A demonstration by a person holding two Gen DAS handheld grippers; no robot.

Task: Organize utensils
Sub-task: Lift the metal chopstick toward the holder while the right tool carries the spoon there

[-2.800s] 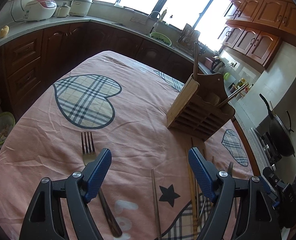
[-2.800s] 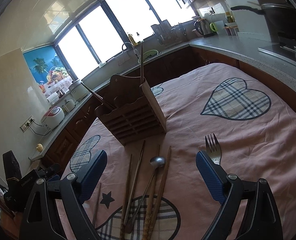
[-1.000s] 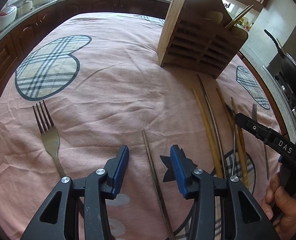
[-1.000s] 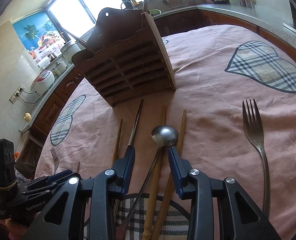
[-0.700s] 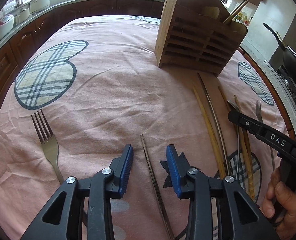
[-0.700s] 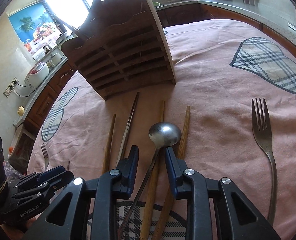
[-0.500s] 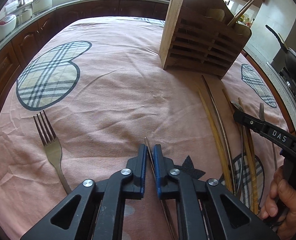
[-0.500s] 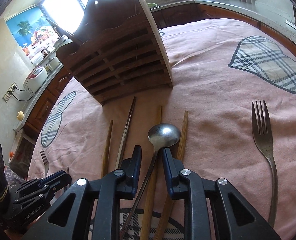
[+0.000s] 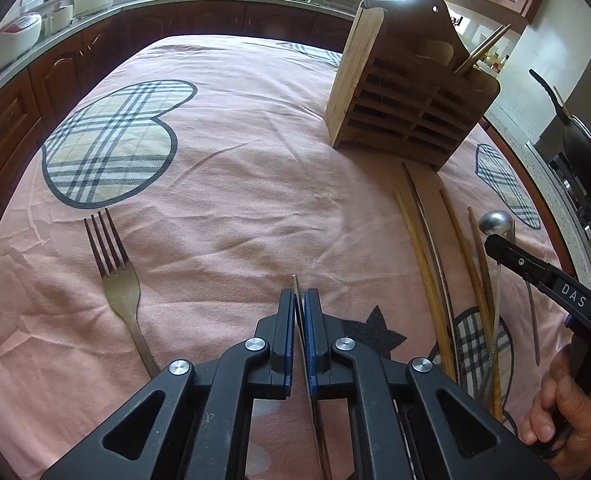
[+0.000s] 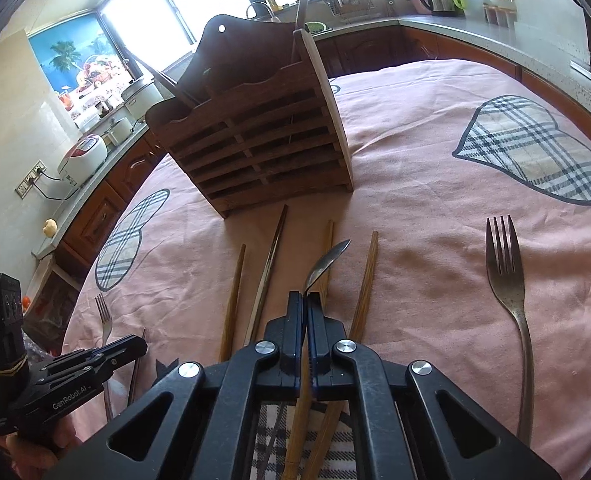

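Presently, the spoon [image 10: 327, 262], centre frame, is clamped at its neck by my right gripper [image 10: 306, 300]; my left gripper [image 9: 299, 300] pinches a thin chopstick [image 9: 295, 280]. Lift both level, then steer toward the wooden holder [image 10: 255, 152], upper centre. Half a second ago the right jaws remained apart.

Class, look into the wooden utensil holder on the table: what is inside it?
Chopsticks lean out of one end of the wooden utensil holder, and a dark handle rises from the other. A pale rounded object shows between them. The slatted front hides their lower ends.
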